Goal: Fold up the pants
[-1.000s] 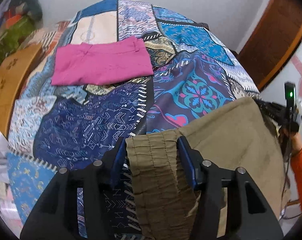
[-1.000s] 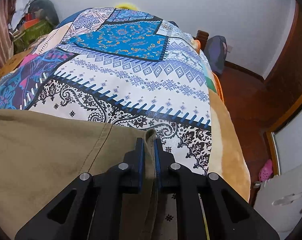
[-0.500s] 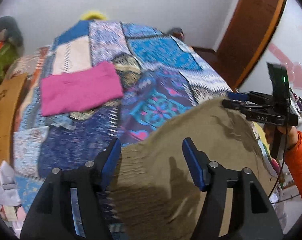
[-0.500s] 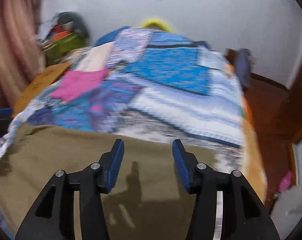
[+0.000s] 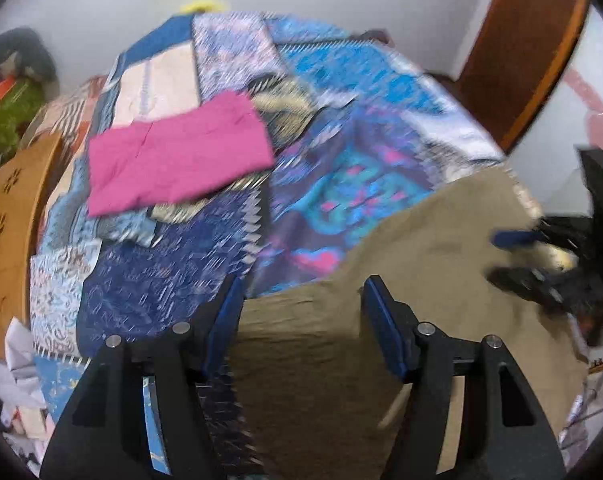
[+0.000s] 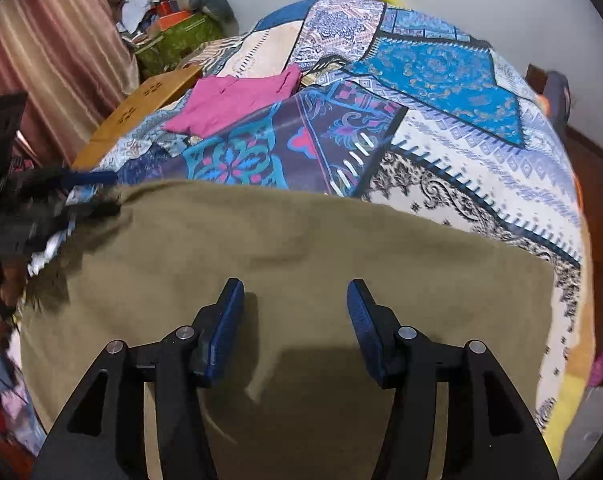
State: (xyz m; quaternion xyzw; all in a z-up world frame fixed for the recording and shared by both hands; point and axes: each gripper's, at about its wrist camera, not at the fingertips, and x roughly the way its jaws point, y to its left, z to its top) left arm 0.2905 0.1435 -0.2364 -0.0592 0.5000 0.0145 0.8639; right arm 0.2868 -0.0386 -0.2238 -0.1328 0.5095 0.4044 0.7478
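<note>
The olive-khaki pants (image 6: 293,256) lie spread flat across the near end of the patterned bed; they also show in the left wrist view (image 5: 421,264). My left gripper (image 5: 301,300) is open and empty, hovering over the pants' left end near the gathered waistband. My right gripper (image 6: 295,300) is open and empty above the middle of the pants. The right gripper shows blurred at the right edge of the left wrist view (image 5: 541,256), and the left gripper at the left edge of the right wrist view (image 6: 61,196).
A folded pink garment (image 5: 173,160) lies farther up the patchwork bedspread (image 6: 441,80). A wooden bed board (image 5: 9,220) runs along the left side. Clutter and a curtain (image 6: 41,60) stand at the left. A wooden door (image 5: 521,48) is at the right.
Both grippers let go of the pants, opened, and lifted back. The pants now lie flat on the bed.
</note>
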